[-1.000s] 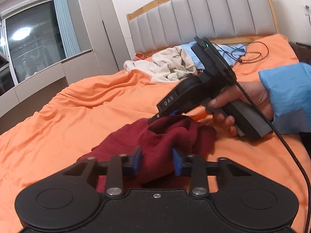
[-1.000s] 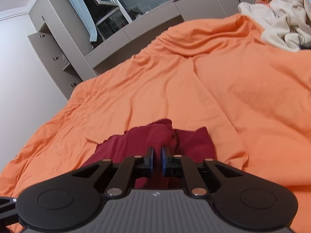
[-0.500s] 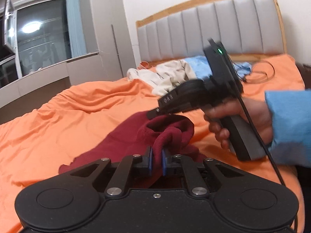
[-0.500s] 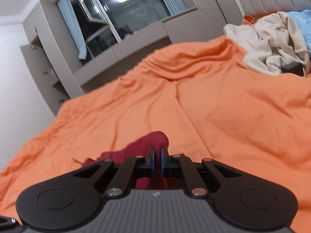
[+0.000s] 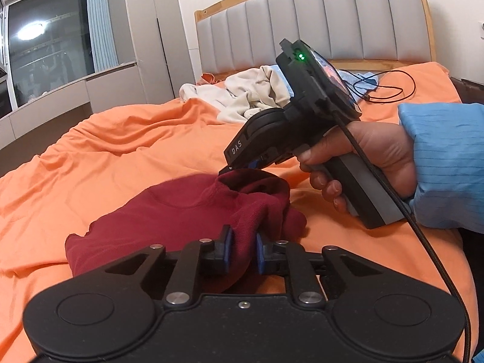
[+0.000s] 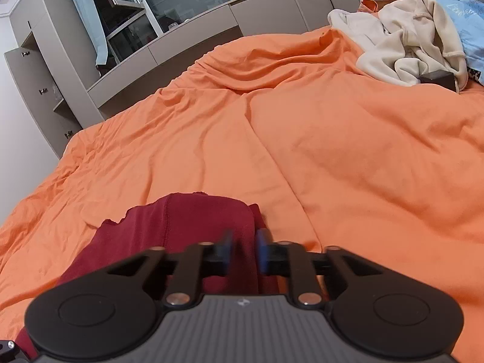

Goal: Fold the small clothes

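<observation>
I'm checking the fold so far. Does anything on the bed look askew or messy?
Yes. The maroon garment lies bunched, its near edge humped up between the left gripper pads. Near the headboard, cream clothes sit in an unfolded heap, with a loose black cable beside them.

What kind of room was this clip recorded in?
A bedroom, most likely: a bed with an orange sheet and a grey padded headboard, built-in cabinets under a window, and loose clothes piled near the headboard.
</observation>
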{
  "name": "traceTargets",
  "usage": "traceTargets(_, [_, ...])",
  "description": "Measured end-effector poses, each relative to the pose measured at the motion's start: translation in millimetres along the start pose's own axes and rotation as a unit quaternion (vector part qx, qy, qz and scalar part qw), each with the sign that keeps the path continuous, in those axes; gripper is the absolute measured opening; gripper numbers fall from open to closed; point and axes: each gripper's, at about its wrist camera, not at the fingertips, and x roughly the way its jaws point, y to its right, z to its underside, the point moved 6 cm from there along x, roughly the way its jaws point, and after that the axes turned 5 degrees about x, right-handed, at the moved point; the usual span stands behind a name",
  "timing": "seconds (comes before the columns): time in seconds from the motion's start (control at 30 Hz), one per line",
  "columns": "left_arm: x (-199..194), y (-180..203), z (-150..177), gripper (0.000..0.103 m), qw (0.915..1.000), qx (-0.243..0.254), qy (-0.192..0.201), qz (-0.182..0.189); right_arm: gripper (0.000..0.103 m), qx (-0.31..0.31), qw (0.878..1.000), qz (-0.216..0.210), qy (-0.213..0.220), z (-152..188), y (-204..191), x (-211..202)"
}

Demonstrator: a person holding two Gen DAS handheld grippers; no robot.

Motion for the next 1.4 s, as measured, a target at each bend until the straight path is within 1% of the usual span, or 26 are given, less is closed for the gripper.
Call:
traceTargets(0.03, [0, -1, 0, 0.021, 1.0, -0.001, 0.0, 0.001, 0.048, -0.001, 1.0, -0.001, 0.001, 0, -1, -1])
traceTargets(0.1, [-1, -3, -1, 0.026, 0.9999, -0.012, 0.0, 0.005, 0.06, -0.003, 1.0, -0.003, 0.003, -1, -1, -2])
traceTargets(0.13, [-3, -6, -2, 0.027, 0.9997, -0.023, 0.001, 0.009, 0.064, -0.004, 1.0, -0.004, 0.003, -1, -2, -2])
traceTargets(0.17, [-5, -9, -3, 0.03, 0.9991, -0.039, 0.002, 0.014, 0.072, -0.005, 1.0, -0.003, 0.003, -2, -2, -2])
traceTargets(0.2, [-6, -15, -4, 0.034, 0.9981, -0.059, 0.005, 0.019, 0.079, -0.005, 1.0, -0.003, 0.003, -2, -2, -2])
traceTargets(0.23, [-9, -20, -5, 0.038, 0.9964, -0.081, 0.008, 0.025, 0.081, -0.006, 1.0, -0.002, 0.005, -2, -2, -2])
traceTargets(0.27, [-13, -25, -7, 0.051, 0.9938, -0.106, 0.014, 0.031, 0.086, -0.008, 1.0, -0.002, 0.007, -2, -3, -3])
traceTargets(0.3, [-17, -31, -8, 0.07, 0.9908, -0.129, 0.022, 0.034, 0.09, -0.011, 1.0, -0.002, 0.009, -3, -4, -4])
traceTargets(0.37, [-26, -44, -11, 0.084, 0.9834, -0.175, 0.039, 0.026, 0.095, -0.02, 1.0, -0.003, 0.013, -2, -8, -5])
traceTargets(0.4, [-30, -51, -11, 0.084, 0.9795, -0.195, 0.045, 0.024, 0.099, -0.024, 1.0, -0.005, 0.015, -2, -9, -6])
traceTargets(0.43, [-34, -58, -11, 0.084, 0.9758, -0.212, 0.05, 0.023, 0.101, -0.028, 0.999, -0.007, 0.016, -2, -11, -7])
traceTargets(0.47, [-38, -66, -10, 0.087, 0.9719, -0.228, 0.055, 0.018, 0.103, -0.033, 0.999, -0.01, 0.016, -1, -14, -9])
traceTargets(0.5, [-41, -74, -9, 0.093, 0.9685, -0.242, 0.06, 0.007, 0.103, -0.037, 0.999, -0.014, 0.016, 0, -17, -11])
traceTargets(0.53, [-44, -83, -6, 0.097, 0.9653, -0.253, 0.062, -0.01, 0.103, -0.04, 0.999, -0.018, 0.014, 1, -19, -13])
traceTargets(0.57, [-48, -92, -3, 0.101, 0.9616, -0.265, 0.061, -0.033, 0.103, -0.045, 0.999, -0.025, 0.011, 3, -23, -15])
traceTargets(0.63, [-51, -109, 4, 0.101, 0.953, -0.29, 0.051, -0.072, 0.103, -0.056, 0.998, -0.037, 0.002, 8, -29, -19])
traceTargets(0.67, [-52, -117, 9, 0.102, 0.9472, -0.305, 0.045, -0.088, 0.103, -0.064, 0.997, -0.039, -0.004, 11, -32, -20])
traceTargets(0.77, [-53, -141, 23, 0.102, 0.9259, -0.356, 0.025, -0.124, 0.103, -0.091, 0.995, -0.028, -0.027, 22, -36, -21])
traceTargets(0.83, [-49, -151, 34, 0.102, 0.9129, -0.386, 0.006, -0.134, 0.103, -0.112, 0.993, -0.017, -0.044, 30, -38, -20])
traceTargets(0.9, [-44, -157, 46, 0.102, 0.9038, -0.407, -0.013, -0.131, 0.103, -0.13, 0.99, -0.006, -0.057, 36, -40, -17])
traceTargets(1.0, [-33, -157, 56, 0.102, 0.8991, -0.422, -0.035, -0.112, 0.103, -0.138, 0.988, -0.001, -0.071, 41, -38, -15])
traceTargets(1.1, [-28, -149, 69, 0.102, 0.9017, -0.416, -0.062, -0.101, 0.103, -0.138, 0.986, 0.005, -0.088, 44, -34, -13])
traceTargets(1.17, [-24, -143, 77, 0.102, 0.9016, -0.415, -0.071, -0.098, 0.103, -0.14, 0.985, 0.006, -0.098, 47, -31, -12])
traceTargets(1.3, [-23, -137, 94, 0.102, 0.8959, -0.43, -0.071, -0.088, 0.103, -0.136, 0.985, 0.001, -0.108, 48, -30, -12])
traceTargets(1.33, [-24, -135, 96, 0.102, 0.8966, -0.429, -0.067, -0.087, 0.103, -0.127, 0.985, -0.006, -0.115, 47, -28, -13])
traceTargets(1.4, [-25, -132, 97, 0.102, 0.9009, -0.42, -0.061, -0.091, 0.103, -0.096, 0.987, -0.029, -0.126, 42, -22, -15])
